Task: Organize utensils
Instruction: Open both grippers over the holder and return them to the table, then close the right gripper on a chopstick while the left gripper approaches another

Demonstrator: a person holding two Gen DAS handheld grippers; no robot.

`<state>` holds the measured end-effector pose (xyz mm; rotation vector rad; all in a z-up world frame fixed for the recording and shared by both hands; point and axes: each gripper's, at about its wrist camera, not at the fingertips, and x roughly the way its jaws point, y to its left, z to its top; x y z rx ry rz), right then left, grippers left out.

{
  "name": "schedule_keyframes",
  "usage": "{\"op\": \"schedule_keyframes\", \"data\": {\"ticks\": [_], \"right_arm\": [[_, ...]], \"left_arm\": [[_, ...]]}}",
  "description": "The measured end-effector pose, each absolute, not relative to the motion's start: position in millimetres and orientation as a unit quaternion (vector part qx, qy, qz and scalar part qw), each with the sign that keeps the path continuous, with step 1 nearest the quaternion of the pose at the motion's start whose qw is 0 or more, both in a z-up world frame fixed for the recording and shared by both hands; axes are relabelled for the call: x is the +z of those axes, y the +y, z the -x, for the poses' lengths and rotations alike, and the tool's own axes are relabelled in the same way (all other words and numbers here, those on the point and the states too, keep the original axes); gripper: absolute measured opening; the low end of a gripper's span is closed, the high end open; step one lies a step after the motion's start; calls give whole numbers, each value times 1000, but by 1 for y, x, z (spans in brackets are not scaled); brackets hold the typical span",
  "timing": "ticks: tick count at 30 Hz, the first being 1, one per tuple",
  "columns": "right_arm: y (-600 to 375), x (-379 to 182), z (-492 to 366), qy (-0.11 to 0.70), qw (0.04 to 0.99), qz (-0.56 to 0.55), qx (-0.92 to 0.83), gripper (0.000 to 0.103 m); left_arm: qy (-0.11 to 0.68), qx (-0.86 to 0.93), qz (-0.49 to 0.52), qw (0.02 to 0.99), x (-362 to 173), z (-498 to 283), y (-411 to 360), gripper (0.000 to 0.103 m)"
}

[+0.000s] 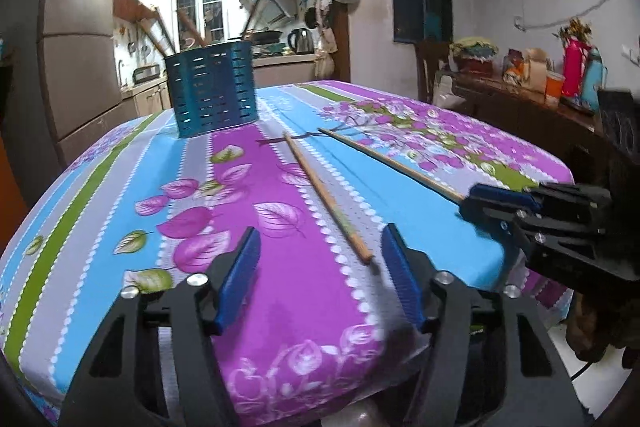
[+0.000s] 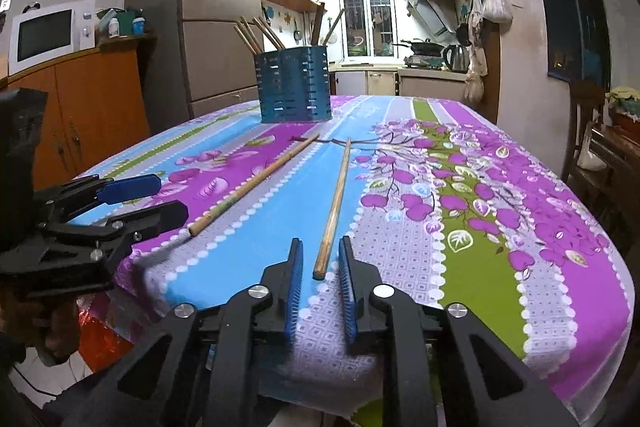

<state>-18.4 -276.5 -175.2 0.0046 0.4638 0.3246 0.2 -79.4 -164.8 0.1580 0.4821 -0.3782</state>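
Two wooden chopsticks lie on the flowered tablecloth. The left chopstick has its near end just ahead of my left gripper, which is open and empty. The right chopstick has its near end between the blue pads of my right gripper, which is partly open around it; the pads stand apart from the stick. A blue slotted utensil holder stands at the far side with several chopsticks in it.
The table's near edge is right under both grippers. A microwave sits on an orange cabinet at the left. A sideboard with bottles and jars stands at the right. A kitchen lies behind.
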Motion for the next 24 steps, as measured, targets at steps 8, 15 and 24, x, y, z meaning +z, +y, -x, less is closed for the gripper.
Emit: {"op": "schedule_keyframes", "data": {"ticks": [8,15,24], "right_arm": [[-281,-174,23,220,964,-6,151,9],[-284,-177,25,222,961,-14,163,9],[-285,-180,27,212,962,-16,172,9]], "left_arm": [[240,-193,-85,948,-174,-2,-92,29],[237,-203,-88,946,-177,3,-101,16],[221,-192,-73,953,-182,6,-100,17]]}}
